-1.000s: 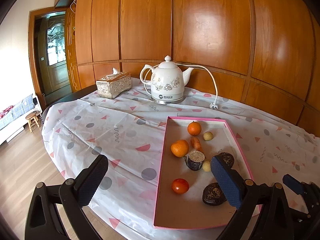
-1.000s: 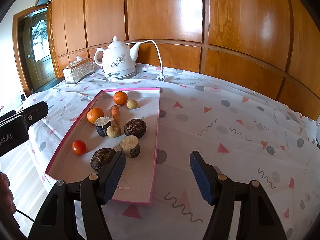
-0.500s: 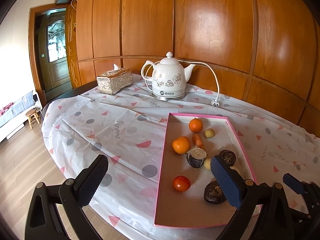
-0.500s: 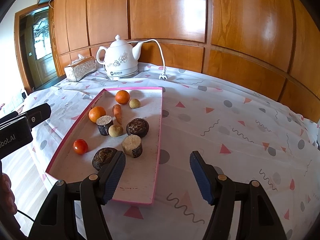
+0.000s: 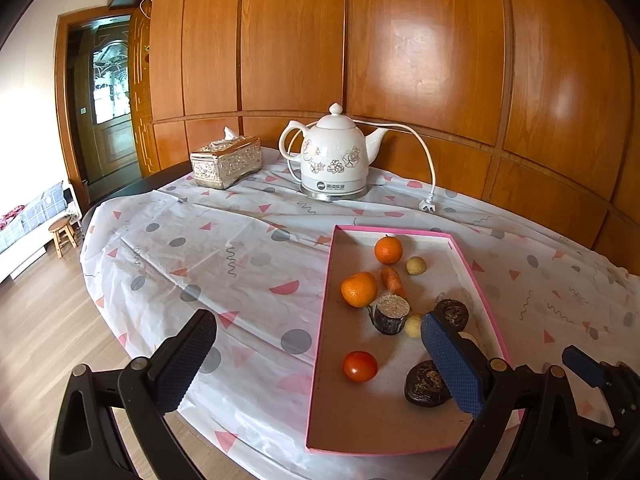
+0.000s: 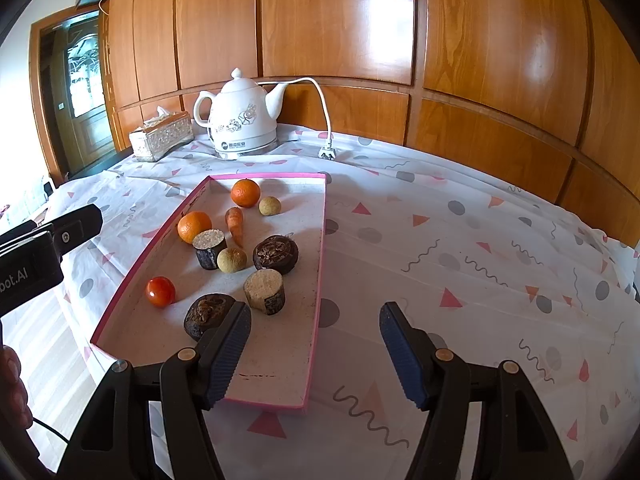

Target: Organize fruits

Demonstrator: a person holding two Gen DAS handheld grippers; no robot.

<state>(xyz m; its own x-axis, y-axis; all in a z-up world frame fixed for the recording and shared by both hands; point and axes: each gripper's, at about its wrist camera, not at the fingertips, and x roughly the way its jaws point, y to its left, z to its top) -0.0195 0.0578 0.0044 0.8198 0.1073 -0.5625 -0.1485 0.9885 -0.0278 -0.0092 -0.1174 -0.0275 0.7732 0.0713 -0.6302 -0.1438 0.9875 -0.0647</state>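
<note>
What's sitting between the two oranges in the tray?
In the right wrist view, only bare tray floor lies between the far orange and the near orange.

The left wrist view looks down over the near left edge of the pink-rimmed shallow cardboard tray [image 5: 326, 320], facing the far wood-panelled wall [image 5: 420, 60]. The right wrist view sits near the tray's right corner, facing likewise. Both share the tray and white ceramic kettle [image 6: 240, 120].

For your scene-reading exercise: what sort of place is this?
Probably a home dining room: a table under a patterned tablecloth, an electric kettle, a tissue box and wood-panelled walls.
</note>
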